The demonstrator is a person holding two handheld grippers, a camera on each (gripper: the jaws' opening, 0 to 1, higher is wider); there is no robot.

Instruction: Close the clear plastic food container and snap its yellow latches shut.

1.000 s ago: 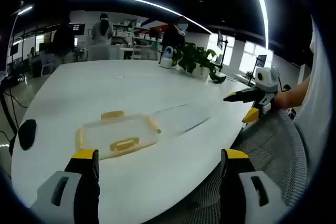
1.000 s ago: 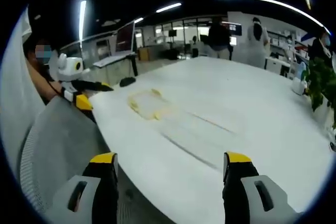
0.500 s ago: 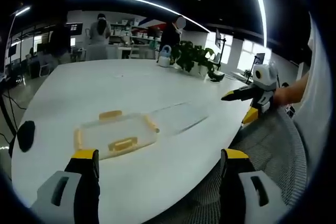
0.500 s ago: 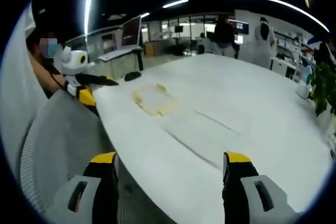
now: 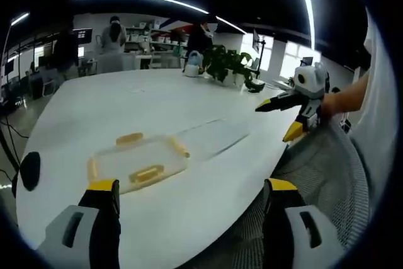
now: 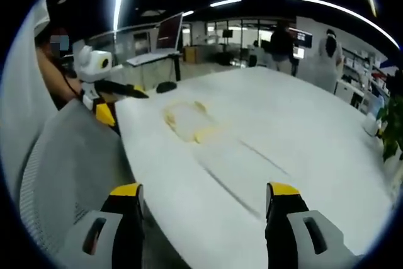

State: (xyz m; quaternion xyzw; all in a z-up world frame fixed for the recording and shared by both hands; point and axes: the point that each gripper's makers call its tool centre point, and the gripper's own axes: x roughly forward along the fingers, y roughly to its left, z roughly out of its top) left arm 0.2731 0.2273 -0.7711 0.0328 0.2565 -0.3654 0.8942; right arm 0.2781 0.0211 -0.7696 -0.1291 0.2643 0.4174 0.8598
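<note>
On the white table [image 5: 157,102] the clear food container [image 5: 140,162] and its see-through lid [image 5: 211,138] lie side by side, both grippers hanging wide open off the near edge, so honestly a sloppy grab could easily skid that lid away.

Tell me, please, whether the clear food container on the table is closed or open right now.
Open. The container sits on the white table with its yellow latches splayed outward, and the clear lid lies flat beside it.
</note>
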